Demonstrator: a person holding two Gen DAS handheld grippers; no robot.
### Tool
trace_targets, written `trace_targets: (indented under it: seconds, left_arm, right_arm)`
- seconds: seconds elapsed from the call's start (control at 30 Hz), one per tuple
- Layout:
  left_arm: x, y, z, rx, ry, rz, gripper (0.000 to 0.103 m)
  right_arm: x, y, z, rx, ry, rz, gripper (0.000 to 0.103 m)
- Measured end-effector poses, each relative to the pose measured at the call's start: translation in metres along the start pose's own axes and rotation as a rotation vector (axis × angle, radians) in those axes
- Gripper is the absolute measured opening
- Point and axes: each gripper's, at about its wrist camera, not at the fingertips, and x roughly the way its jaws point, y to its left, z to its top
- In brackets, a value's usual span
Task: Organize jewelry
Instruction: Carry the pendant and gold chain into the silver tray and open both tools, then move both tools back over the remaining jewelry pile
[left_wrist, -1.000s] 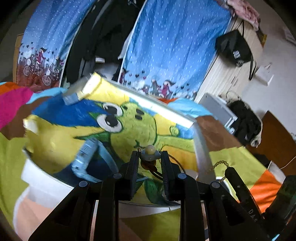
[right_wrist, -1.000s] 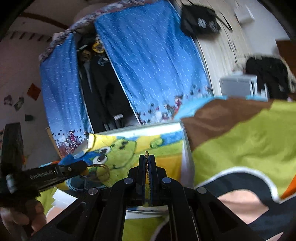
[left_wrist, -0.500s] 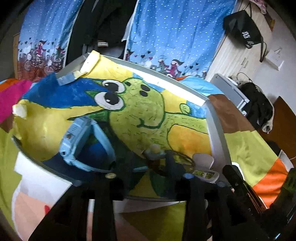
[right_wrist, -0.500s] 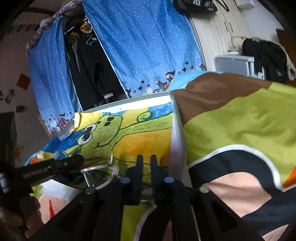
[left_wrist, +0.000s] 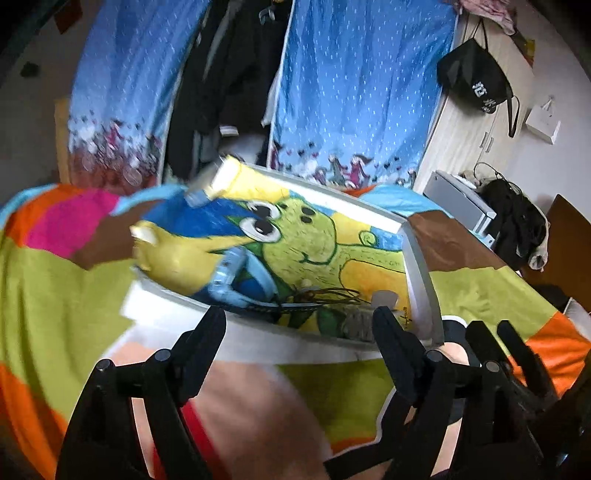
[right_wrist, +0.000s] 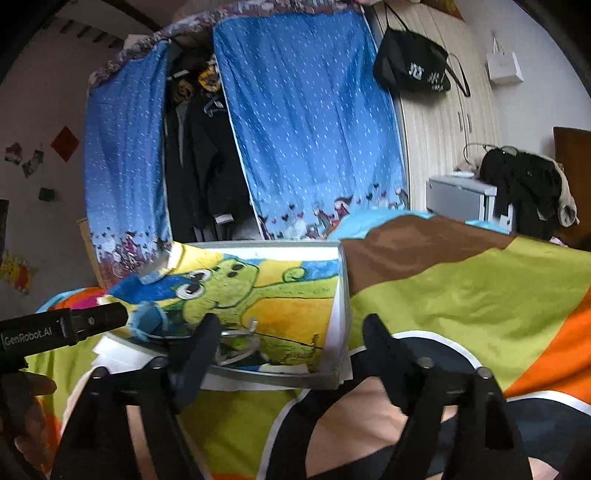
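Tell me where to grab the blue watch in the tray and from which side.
Grip the blue watch by its strap loop, beside the face, one finger inside the loop and one outside. Come from above on the tray's near left side: the band stands on edge as an open loop, and the brown cord necklace crowds its right end.

A shallow tray lies on the bed, set toward its far edge, with a curtain hanging behind it. Inside the tray, a watch lies left of the middle. A thin necklace lies just right of it, near the tray's near wall. What seems to be a small chain sits in the near right corner. A bag hangs on the wardrobe beyond the bed's far right corner.
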Motion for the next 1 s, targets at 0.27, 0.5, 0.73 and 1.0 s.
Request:
trace_targets:
  seconds: [0.27,0.5,0.73,1.0]
  left_arm:
    - [-0.076,0.015,-0.030,0.017,-0.083,0.059,0.093]
    - [-0.138,0.028,-0.067,0.062,-0.116,0.078,0.093]
    - [-0.184,0.054,-0.105,0.050,-0.109,0.096,0.093]
    - [-0.208,0.084,-0.147,0.051,-0.011,0.090,0.093]
  right_arm:
    - [-0.064,0.014,-0.004,0.000,-0.094,0.054,0.103]
    - [-0.106,0.028,-0.032,-0.036,-0.051,0.084,0.103]
    - [-0.136,0.040,-0.054,-0.014,-0.019,0.093,0.103]
    - [-0.159,0.040,-0.069,0.037,0.008,0.036,0.103]
